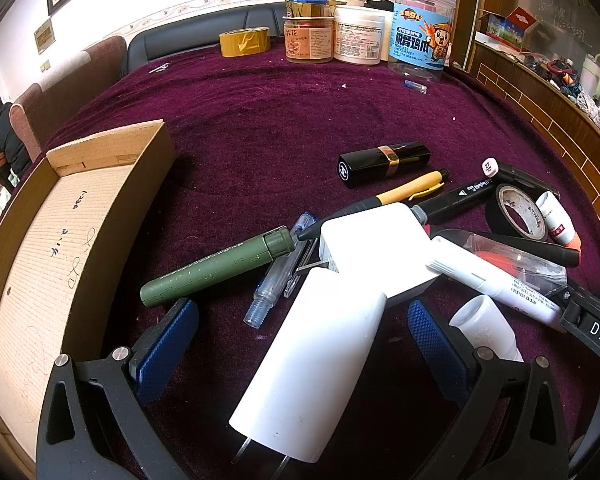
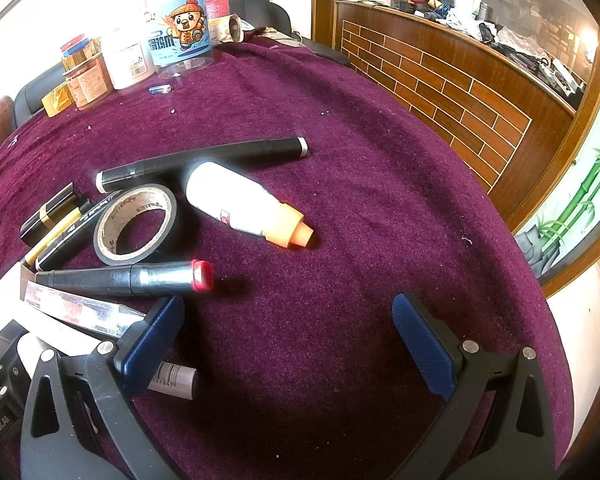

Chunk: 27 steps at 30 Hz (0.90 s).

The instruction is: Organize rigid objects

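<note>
A pile of small items lies on the purple cloth. In the left wrist view my left gripper is open, and a white charger plug lies between its fingers with its prongs toward the camera. Ahead are a green tube, a clear pen, a white adapter block, a black lipstick and a yellow pen. An open cardboard box sits to the left. My right gripper hangs open over bare cloth. Beyond it lie a black tape roll, a white bottle with an orange cap and a red-tipped black pen.
Jars and tubs and a yellow tape roll stand at the table's far edge. A brick-patterned wooden counter runs along the right. A person sits at the far left behind a chair.
</note>
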Each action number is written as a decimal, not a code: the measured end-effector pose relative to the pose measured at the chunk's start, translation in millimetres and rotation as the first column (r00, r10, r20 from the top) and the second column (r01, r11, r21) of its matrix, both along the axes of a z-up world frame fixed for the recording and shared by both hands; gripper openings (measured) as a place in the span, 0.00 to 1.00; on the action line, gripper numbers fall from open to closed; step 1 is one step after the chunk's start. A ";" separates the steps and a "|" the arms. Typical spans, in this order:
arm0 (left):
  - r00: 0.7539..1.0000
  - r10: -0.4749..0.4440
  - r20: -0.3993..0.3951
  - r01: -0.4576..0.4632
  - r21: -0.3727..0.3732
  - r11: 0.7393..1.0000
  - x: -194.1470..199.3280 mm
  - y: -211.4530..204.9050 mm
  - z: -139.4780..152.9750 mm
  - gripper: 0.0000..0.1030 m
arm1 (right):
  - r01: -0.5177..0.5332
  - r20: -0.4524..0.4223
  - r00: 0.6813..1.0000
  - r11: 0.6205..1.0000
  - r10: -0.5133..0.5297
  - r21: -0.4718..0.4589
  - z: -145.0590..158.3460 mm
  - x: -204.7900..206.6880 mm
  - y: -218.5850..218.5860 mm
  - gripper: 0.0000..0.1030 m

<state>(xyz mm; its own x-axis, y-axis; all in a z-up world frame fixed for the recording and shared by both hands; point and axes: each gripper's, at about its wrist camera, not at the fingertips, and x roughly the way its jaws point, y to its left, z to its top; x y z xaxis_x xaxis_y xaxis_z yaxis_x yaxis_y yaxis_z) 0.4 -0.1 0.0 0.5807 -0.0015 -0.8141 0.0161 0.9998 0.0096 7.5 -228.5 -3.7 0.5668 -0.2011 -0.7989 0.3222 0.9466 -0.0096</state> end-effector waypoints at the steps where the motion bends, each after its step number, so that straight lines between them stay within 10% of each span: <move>1: 1.000 0.000 0.000 0.000 -0.001 1.000 0.0 0.1 0.1 0.99 | -0.003 0.001 1.000 1.000 0.003 0.002 0.5 -2.0 -0.5 1.00; 27: 0.991 -0.123 -0.057 0.124 0.002 0.992 -5.5 1.4 1.7 0.99 | -0.100 -0.106 0.989 0.994 0.103 0.037 2.5 7.6 -3.1 1.00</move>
<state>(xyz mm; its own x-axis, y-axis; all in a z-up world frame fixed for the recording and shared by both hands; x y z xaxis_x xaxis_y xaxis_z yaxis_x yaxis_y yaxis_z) -5.0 1.3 1.7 0.5290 -0.0654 -0.8461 0.1399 0.9901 0.0109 15.1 -231.7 -1.2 0.4937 -0.1209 -0.8612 0.2230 0.9748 -0.0091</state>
